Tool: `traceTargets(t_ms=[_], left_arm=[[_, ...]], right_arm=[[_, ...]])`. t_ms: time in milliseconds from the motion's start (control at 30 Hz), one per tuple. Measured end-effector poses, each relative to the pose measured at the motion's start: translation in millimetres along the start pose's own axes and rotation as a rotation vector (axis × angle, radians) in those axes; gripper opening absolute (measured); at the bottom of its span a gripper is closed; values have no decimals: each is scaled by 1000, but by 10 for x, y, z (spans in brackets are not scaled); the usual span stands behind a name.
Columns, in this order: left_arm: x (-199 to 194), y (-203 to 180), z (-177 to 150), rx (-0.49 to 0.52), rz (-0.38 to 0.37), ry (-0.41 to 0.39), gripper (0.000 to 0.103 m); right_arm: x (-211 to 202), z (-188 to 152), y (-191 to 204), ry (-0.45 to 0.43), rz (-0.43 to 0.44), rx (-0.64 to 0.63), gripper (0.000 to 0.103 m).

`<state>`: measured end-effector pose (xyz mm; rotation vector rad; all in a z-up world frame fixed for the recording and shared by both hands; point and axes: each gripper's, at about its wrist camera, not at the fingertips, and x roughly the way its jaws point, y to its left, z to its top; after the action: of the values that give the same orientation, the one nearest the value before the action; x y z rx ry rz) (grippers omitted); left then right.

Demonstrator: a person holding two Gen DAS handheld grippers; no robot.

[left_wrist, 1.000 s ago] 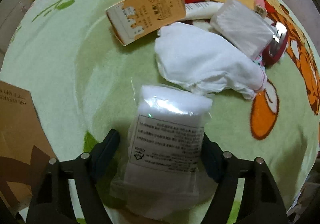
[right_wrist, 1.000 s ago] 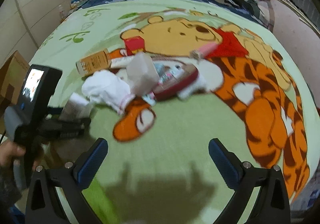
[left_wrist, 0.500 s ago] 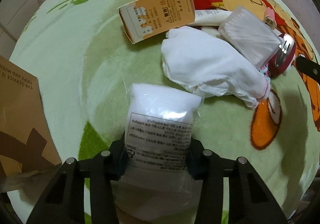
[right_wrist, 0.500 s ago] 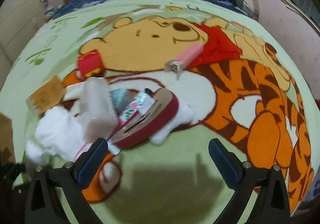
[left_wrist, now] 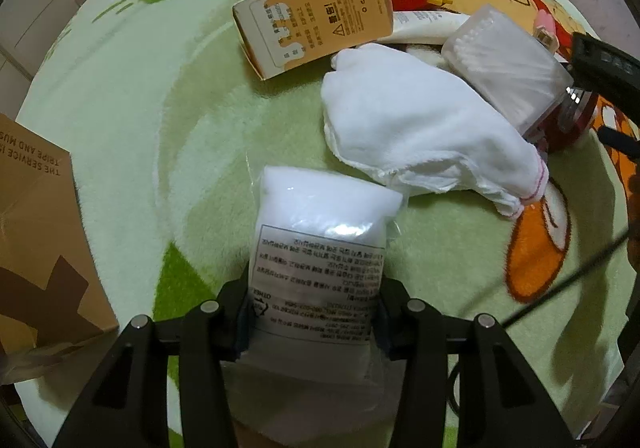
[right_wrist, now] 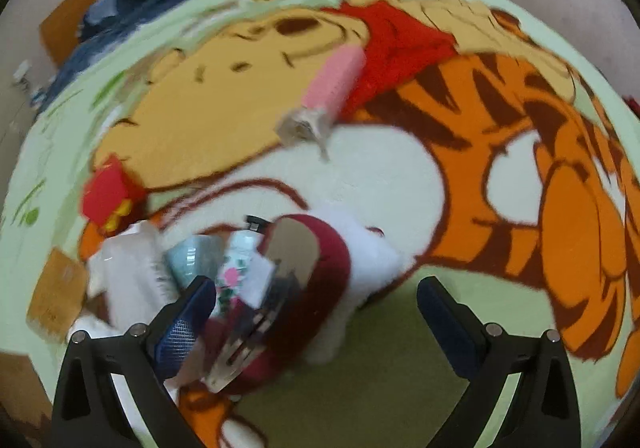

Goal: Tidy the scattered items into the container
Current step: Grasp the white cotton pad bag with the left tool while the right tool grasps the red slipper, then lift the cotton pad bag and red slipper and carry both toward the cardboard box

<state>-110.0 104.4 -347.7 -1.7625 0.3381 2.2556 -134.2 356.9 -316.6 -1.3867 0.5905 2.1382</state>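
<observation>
Left gripper (left_wrist: pixel 312 312) clamped on a clear plastic pack of white padding (left_wrist: pixel 320 248); right gripper (right_wrist: pixel 316 312) spread wide above the clutter.

A green fleece blanket printed with a yellow bear and an orange striped tiger (left_wrist: pixel 120 128) covers the bed, and a brown cardboard box with printed lettering (left_wrist: pixel 36 248) sits at its left edge in the left wrist view. Beyond the pack lie a crumpled white cloth (left_wrist: pixel 420 128), an orange-and-cream carton on its side (left_wrist: pixel 316 20) and a clear plastic box of cotton swabs (left_wrist: pixel 508 64) leaning on a dark red round case (right_wrist: pixel 316 272). The left jaws press both sides of the pack's labelled end, having just closed in on it. The right jaws stand apart with nothing between the pads, the left one over a small flower-printed tube (right_wrist: pixel 236 268). A pink tube (right_wrist: pixel 336 80) lies farther up on the bear, well apart.
</observation>
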Motion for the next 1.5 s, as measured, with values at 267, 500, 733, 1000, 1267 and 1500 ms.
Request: traceTargets(t_ms=[267, 500, 733, 1000, 1267, 1500], left_arm=[[44, -31, -43, -8, 4, 11, 50], [65, -45, -99, -30, -1, 21, 50], [106, -80, -174, -26, 1, 25, 51], [173, -125, -246, -39, 14, 36, 60], [183, -174, -363, -48, 13, 22, 45], [91, -257, -630, -104, 37, 41, 31]], right_arm=[[-95, -67, 198, -4, 47, -211, 40], [-273, -233, 127, 22, 53, -418, 37], [-423, -581, -56, 157, 157, -610, 43], [-201, -597, -142, 168, 123, -514, 53], [-239, -636, -66, 143, 88, -501, 40], [-435, -754, -39, 157, 84, -484, 37]])
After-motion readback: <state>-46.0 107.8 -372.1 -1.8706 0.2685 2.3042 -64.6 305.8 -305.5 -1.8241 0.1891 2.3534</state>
